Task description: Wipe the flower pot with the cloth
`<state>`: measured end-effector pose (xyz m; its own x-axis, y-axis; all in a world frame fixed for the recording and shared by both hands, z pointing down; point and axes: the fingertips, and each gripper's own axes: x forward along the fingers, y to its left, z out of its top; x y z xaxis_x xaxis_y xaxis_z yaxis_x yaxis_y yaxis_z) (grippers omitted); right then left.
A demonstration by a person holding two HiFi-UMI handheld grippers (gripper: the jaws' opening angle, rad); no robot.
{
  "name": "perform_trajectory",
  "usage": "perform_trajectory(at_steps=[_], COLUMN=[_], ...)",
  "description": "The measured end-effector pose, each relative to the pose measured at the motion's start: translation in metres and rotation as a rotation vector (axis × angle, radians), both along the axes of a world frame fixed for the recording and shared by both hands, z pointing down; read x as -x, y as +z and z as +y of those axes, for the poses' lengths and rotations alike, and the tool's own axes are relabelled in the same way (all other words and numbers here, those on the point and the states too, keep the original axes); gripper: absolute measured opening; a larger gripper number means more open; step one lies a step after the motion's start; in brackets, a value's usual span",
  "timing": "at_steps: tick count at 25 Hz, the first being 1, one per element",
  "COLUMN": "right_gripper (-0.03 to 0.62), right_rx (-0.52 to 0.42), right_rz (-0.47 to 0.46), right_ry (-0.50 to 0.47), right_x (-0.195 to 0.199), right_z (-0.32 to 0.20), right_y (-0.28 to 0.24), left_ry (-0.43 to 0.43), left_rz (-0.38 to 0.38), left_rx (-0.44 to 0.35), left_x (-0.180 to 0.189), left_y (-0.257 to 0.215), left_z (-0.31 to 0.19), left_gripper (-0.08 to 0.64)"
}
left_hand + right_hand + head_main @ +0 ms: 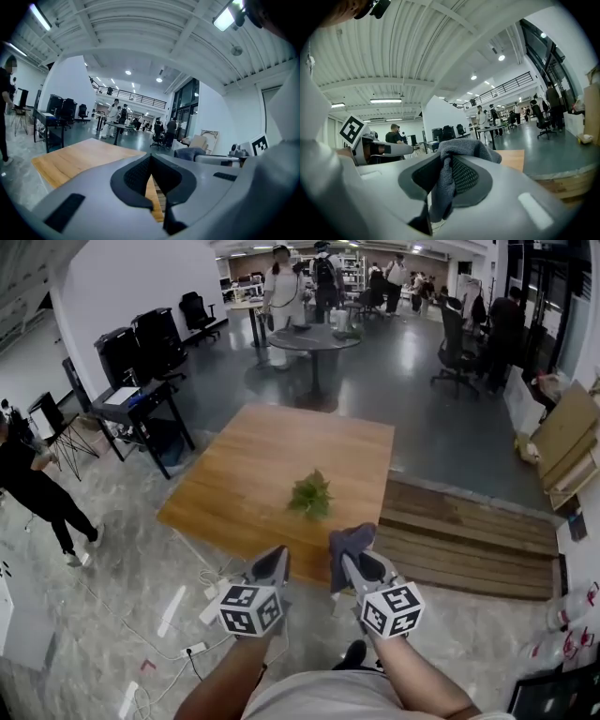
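A leafy green plant in its flower pot (310,495) stands near the front edge of the wooden table (272,465); the leaves hide the pot itself. My right gripper (349,557) is held just short of the table's front edge, shut on a grey cloth (349,542). In the right gripper view the cloth (459,151) bunches over and between the jaws of that gripper (447,174). My left gripper (277,561) hangs beside it to the left, shut with nothing in it. In the left gripper view its pads (140,174) meet, with the table (79,157) beyond.
A wooden pallet (469,540) lies on the floor right of the table. Cables and a power strip (192,650) lie below the left gripper. A desk with black chairs (141,395) and a person (37,488) are at the left, a round table (314,338) and several people behind.
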<state>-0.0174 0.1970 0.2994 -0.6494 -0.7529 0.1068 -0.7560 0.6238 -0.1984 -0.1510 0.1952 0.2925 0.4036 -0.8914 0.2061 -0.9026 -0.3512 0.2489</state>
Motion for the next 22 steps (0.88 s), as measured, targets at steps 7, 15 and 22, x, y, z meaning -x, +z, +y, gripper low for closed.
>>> perform_trajectory(at_steps=[7, 15, 22], right_gripper=[0.063, 0.063, 0.063], right_rx=[0.028, 0.067, 0.122], right_rz=[0.007, -0.019, 0.004], right_ry=[-0.087, -0.103, -0.078], right_x=[-0.04, -0.063, -0.049], right_z=[-0.103, -0.179, -0.235], right_y=[0.015, 0.027, 0.053], left_ry=[-0.065, -0.088, -0.097], left_rz=[-0.02, -0.077, -0.092], left_rx=[0.069, 0.161, 0.235], left_x=[-0.039, -0.053, -0.015], left_y=[0.032, 0.06, 0.098], left_z=[-0.098, -0.164, -0.229], left_gripper=[0.006, 0.006, 0.008])
